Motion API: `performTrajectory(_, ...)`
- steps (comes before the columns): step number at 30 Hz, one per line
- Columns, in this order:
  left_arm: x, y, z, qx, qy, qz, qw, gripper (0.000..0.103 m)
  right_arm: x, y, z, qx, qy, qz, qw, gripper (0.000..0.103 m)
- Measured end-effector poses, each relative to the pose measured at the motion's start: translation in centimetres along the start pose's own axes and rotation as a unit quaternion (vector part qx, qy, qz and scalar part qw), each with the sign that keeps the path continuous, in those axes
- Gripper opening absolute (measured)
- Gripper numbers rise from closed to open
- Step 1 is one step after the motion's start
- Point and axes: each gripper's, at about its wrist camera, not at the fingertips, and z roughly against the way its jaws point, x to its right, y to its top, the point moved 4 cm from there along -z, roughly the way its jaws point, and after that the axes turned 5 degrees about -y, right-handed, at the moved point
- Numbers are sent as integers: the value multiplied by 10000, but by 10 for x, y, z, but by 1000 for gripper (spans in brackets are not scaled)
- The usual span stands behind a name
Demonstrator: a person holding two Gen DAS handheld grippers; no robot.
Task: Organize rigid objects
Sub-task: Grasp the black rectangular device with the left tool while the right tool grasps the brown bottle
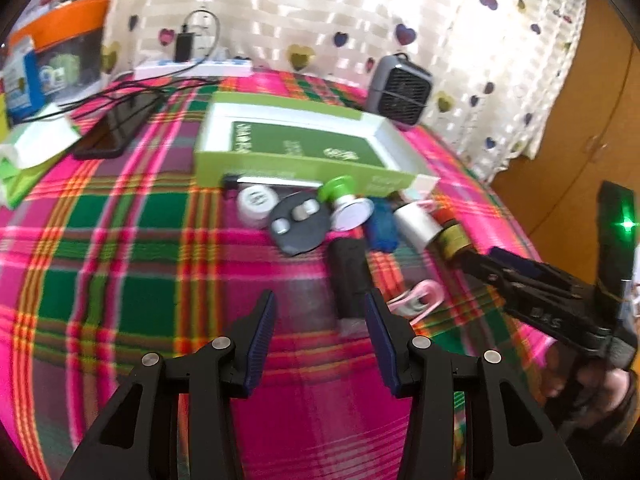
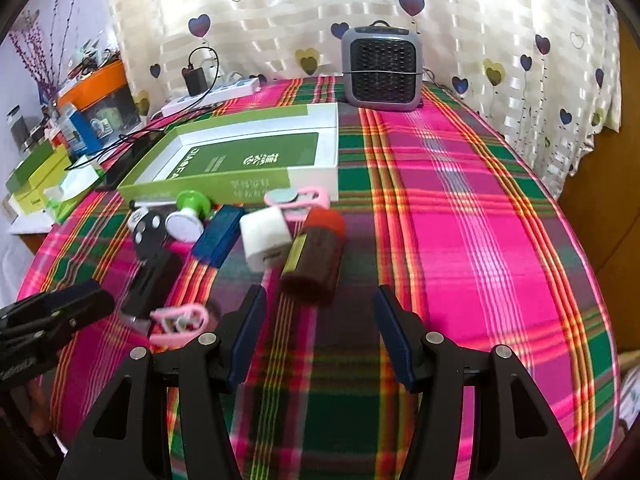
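Two grippers: both empty, both held low over the pink, green and red plaid tablecloth (image 2: 460, 216).
Right gripper (image 2: 320, 328): jaws spread wide, gripping nothing; blue-padded fingers (image 2: 394, 340) framing bare cloth just short of the nearest object.
Left gripper (image 1: 320, 332): likewise spread apart and empty; right finger tip close beside the near end of a long black bar-shaped object (image 1: 349, 276).
Nearest clutter: pink plastic clip (image 2: 180, 322) lying by that black bar's near end, just beside the left gripper.
Ahead of right gripper: brown cylindrical tube with a red cap and yellow label (image 2: 316, 252), lying on its side, cap pointing away.
Middle row, right to left: white cube-shaped charger plug (image 2: 266, 236) touching the brown tube; dark blue flat rectangular case (image 2: 220, 236); green-topped stamp with a round white face (image 2: 190, 216); black round disc with silver studs (image 2: 148, 228); small white round jar (image 1: 256, 202).
Behind the row: second pink clip with a round pad (image 2: 296, 198), resting against the box front.
Target box: shallow green-and-white cardboard tray (image 2: 320, 148) with a dark green printed floor, nothing inside, all small items still outside along its near wall.
Far edge: grey square desktop fan heater (image 2: 382, 68), white power strip with a black adapter (image 2: 212, 94), black phone (image 1: 116, 128), heart-patterned curtain (image 2: 480, 20).
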Motion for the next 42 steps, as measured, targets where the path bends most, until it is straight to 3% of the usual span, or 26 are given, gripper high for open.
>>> performTrajectory(18,15,12,-41,-641,412,-338,9965,44,0,20,-30,-320,6,50,9995,56)
performTrajectory(31,11,13,-42,-606,712,-524,9942,44,3,18,-37,-354,-63,91,9993,56)
performTrajectory(42,10,10,-38,-529,702,-478,9950,37,3,16,-37,-277,-159,142,9994,47)
